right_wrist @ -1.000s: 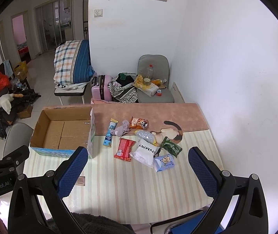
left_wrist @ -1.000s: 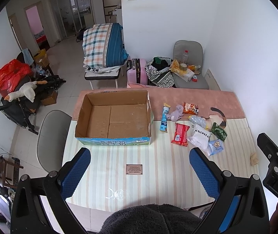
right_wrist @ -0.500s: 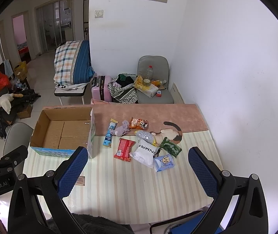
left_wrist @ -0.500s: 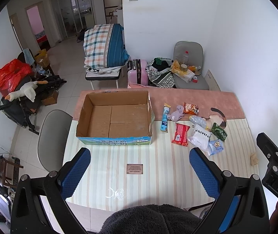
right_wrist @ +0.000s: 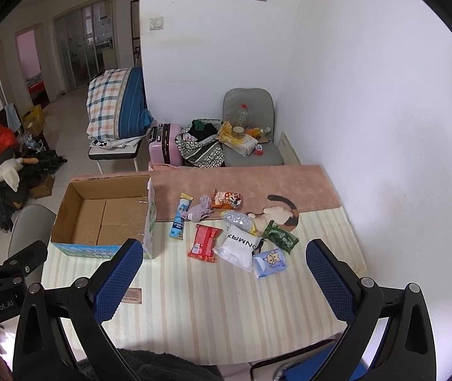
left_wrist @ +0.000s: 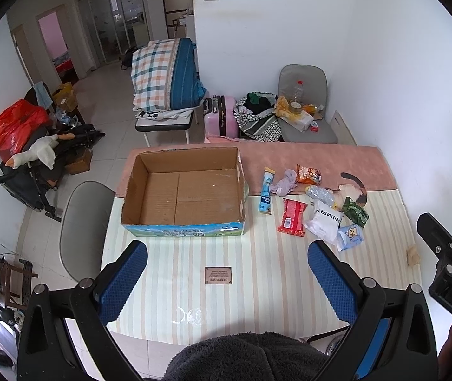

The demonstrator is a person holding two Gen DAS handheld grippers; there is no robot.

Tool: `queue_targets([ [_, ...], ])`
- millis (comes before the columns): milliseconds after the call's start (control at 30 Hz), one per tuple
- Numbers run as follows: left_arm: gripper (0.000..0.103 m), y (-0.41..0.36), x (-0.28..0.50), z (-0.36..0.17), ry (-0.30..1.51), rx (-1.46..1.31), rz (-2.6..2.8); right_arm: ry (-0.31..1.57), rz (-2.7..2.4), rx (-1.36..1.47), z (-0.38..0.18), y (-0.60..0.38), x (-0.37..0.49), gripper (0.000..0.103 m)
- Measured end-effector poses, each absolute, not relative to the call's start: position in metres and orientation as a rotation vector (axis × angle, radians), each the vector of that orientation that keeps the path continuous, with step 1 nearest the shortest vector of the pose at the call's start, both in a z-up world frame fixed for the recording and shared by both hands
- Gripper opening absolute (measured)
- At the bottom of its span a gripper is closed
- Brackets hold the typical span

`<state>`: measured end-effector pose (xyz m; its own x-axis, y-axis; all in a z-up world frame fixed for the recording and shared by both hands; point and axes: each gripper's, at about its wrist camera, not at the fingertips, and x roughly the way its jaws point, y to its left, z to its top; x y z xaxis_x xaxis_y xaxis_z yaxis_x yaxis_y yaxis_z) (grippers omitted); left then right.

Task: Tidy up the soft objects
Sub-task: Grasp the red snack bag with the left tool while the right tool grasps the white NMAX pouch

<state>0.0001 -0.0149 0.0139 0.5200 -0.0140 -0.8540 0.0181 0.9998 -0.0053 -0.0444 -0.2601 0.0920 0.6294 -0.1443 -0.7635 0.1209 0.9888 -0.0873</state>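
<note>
Crinkly soft packets [right_wrist: 238, 247] lay clustered on the striped worktop [right_wrist: 194, 301], right of the empty brown cardboard box [left_wrist: 183, 190]; light and slippery, probably best pinched mid-body. Both hand-held grippers, left [left_wrist: 227, 281] and right [right_wrist: 224, 277], hovered spread, empty.

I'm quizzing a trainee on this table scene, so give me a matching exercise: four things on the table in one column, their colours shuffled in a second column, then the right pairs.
Things:
1. cardboard box
2. snack packet next to the tube
3. crumpled cloth
4. small tissue pack with a cartoon cat

Colours:
A. pale purple
B. light blue
C. brown inside
D. red

Pairs: 1-C, 2-D, 3-A, 4-B
</note>
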Motion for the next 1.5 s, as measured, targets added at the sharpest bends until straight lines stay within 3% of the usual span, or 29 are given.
queue_targets([
  [367,0.103,-0.061,0.087,-0.055,1.14,0.064,-0.097,1.041,-0.272,0.082,0.011,-0.348,0.008,0.103],
  [567,0.103,-0.104,0.144,-0.129,1.284,0.122,-0.147,1.223,-0.247,0.055,-0.079,-0.391,0.066,0.103],
  [867,0.101,-0.157,0.235,-0.267,1.611,0.084,-0.224,1.505,-0.173,0.276,-0.242,-0.432,0.179,0.103],
  [1100,0.099,-0.172,0.287,-0.347,1.79,0.008,-0.217,1.658,-0.201,0.367,-0.336,-0.43,0.224,0.103],
  [1500,0.097,-0.202,0.296,-0.404,1.926,0.028,-0.287,1.765,-0.217,0.476,-0.405,-0.426,0.237,0.102],
])
